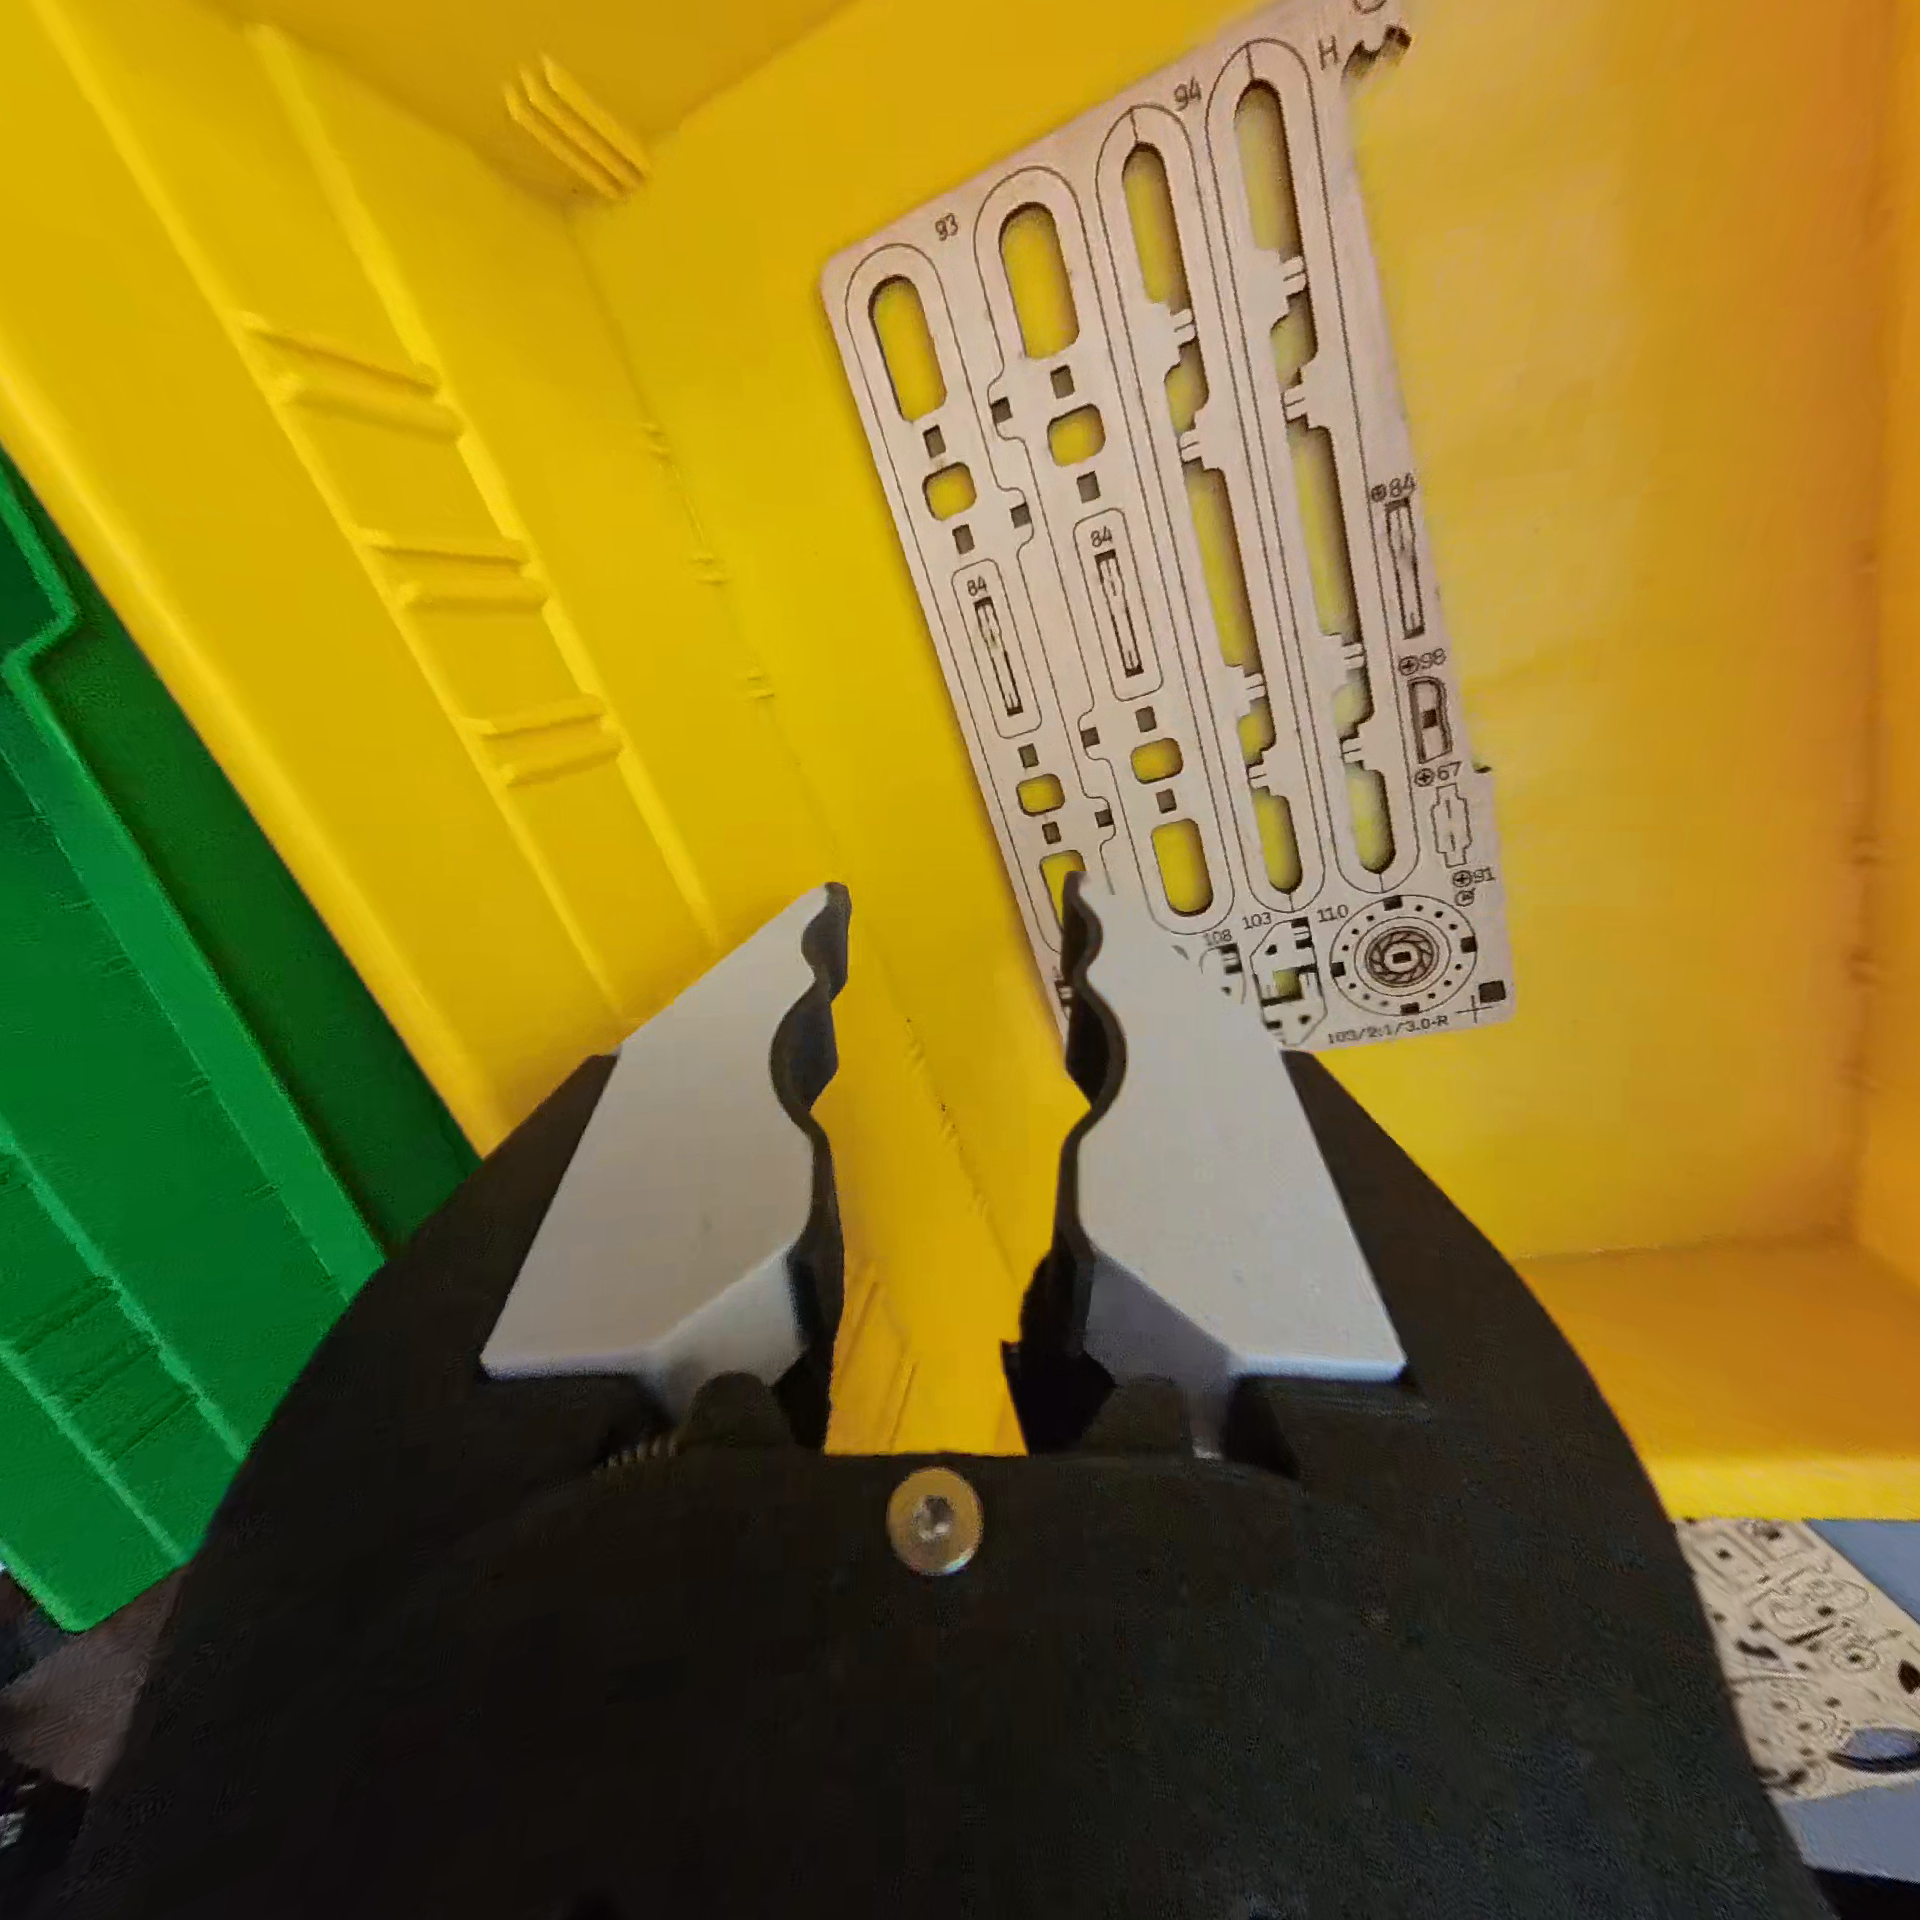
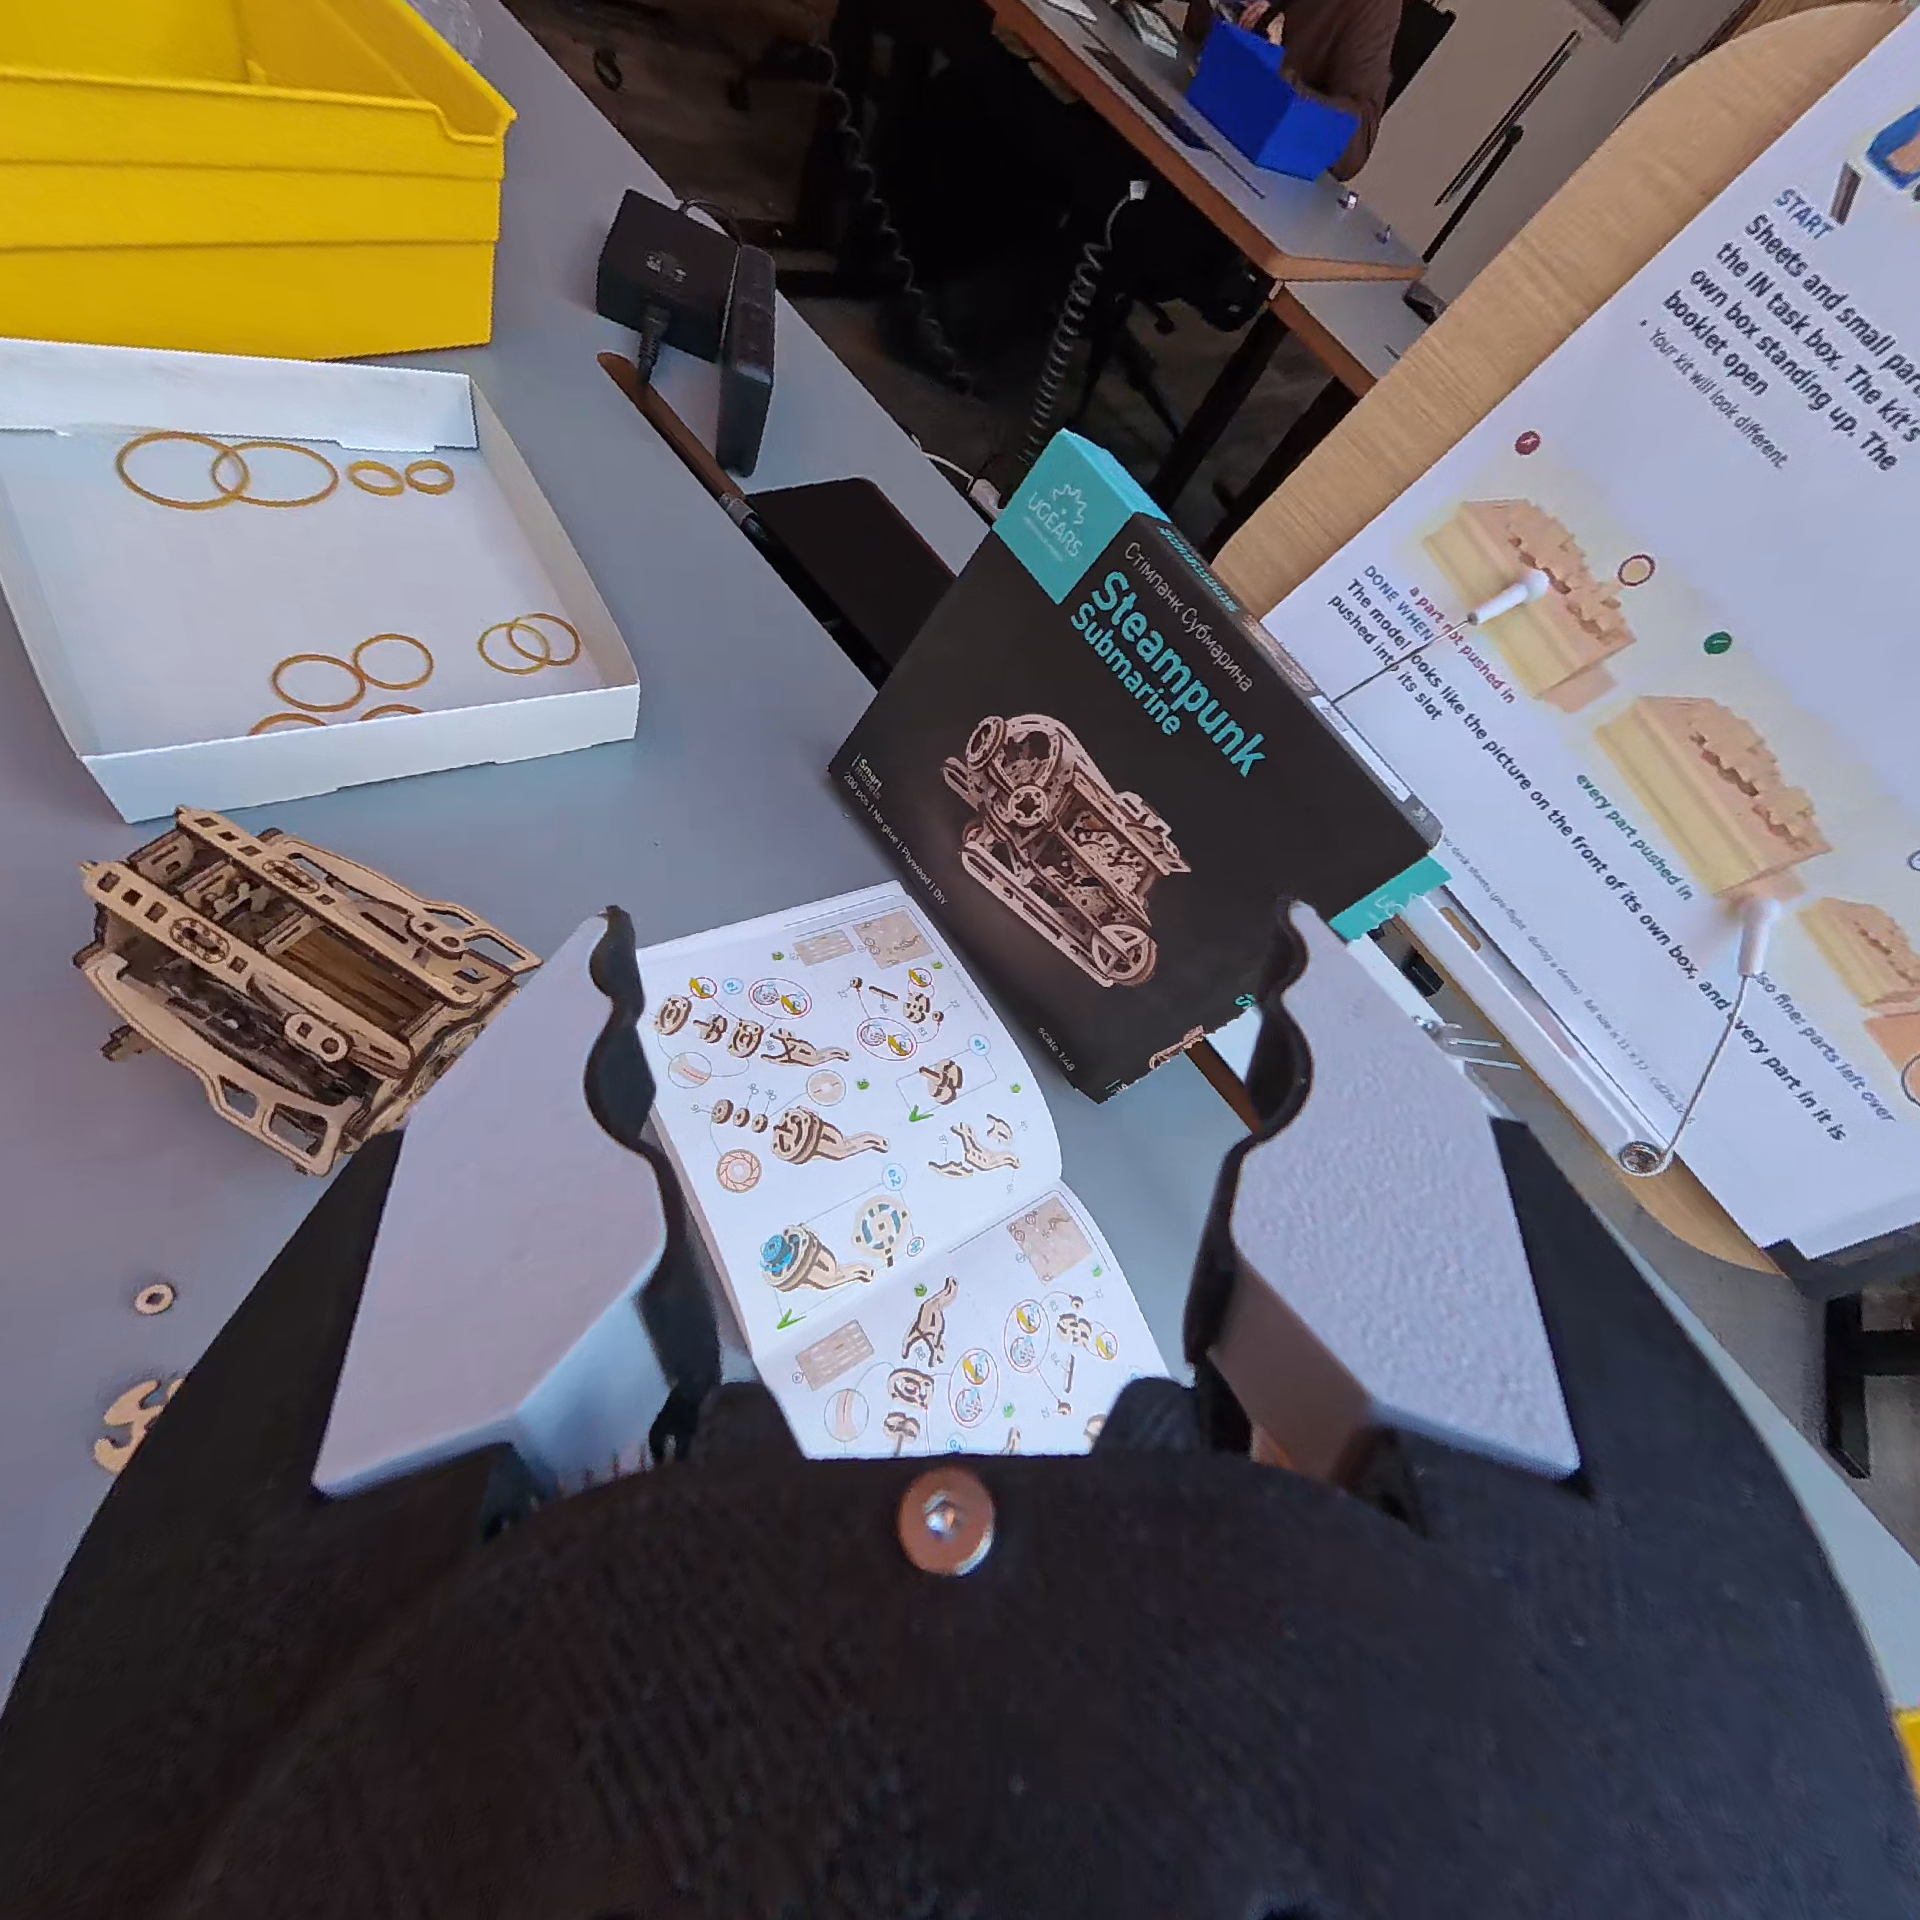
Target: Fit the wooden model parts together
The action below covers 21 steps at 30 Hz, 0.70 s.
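A laser-cut wooden part sheet (image 1: 1060, 623) lies in the yellow bin (image 1: 727, 520), several pieces punched out of it. My left gripper (image 1: 954, 894) hovers over the bin, open with a narrow gap; its right finger overlaps the sheet's lower left corner in view, and contact cannot be told. My right gripper (image 2: 956, 920) is wide open and empty above the open instruction booklet (image 2: 883, 1143). The part-built wooden model (image 2: 281, 977) stands on the grey table to the left of the right gripper. A small wooden ring (image 2: 154, 1297) and a curved wooden piece (image 2: 135, 1413) lie loose near it.
A green bin (image 1: 156, 1143) adjoins the yellow bin (image 2: 229, 208). A white tray (image 2: 364, 753) holds several rubber bands (image 2: 223, 473). The dark kit box (image 2: 1122, 790) stands behind the booklet, an instruction board (image 2: 1662, 675) leans at right, and a black adapter (image 2: 675, 270) sits at the table's far edge. The tips of one gripper are about 55 centimeters away from the tips of the other.
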### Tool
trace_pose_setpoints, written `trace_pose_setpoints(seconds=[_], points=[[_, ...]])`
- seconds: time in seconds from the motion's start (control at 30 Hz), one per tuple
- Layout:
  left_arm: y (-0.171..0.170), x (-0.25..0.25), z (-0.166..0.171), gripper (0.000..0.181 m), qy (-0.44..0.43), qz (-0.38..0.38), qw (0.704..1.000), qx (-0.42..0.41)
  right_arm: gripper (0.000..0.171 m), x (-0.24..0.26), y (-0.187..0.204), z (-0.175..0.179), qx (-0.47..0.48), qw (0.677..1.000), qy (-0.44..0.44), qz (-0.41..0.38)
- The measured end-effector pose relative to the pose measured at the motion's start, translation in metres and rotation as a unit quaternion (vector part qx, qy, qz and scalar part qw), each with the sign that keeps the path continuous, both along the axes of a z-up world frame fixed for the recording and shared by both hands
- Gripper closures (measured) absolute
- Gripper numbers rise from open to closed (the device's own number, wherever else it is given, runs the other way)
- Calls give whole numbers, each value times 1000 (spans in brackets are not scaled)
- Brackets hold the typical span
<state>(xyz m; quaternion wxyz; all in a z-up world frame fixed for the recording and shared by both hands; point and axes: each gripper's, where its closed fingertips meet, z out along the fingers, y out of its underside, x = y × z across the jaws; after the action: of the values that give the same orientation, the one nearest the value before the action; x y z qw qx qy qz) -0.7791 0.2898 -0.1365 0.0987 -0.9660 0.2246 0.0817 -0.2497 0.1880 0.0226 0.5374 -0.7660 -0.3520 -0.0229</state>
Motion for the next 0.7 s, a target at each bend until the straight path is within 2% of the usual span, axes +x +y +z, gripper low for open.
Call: trace_pose_setpoints(seconds=[0.13,0.37,0.47,0.57,0.6,0.7], points=[[-5,0,-6,143,-8,6,999,-36,54,5,1,-5,-8,1000,0,-8],[-4,-3,-14,153,5,17,999,-46,55,14,-1,-1,-1,1000,2,-14],[-9,9,-20,169,-30,28,997,-66,55,17,-4,2,3,1000,2,-13],[-13,12,-26,159,-38,50,995,-84,55,19,-6,2,3,1000,3,-12],[-9,11,-24,145,-36,53,995,-70,55,19,-6,2,2,1000,4,-11],[-10,12,-24,143,-37,49,996,-68,55,20,-6,2,3,1000,-2,-10]])
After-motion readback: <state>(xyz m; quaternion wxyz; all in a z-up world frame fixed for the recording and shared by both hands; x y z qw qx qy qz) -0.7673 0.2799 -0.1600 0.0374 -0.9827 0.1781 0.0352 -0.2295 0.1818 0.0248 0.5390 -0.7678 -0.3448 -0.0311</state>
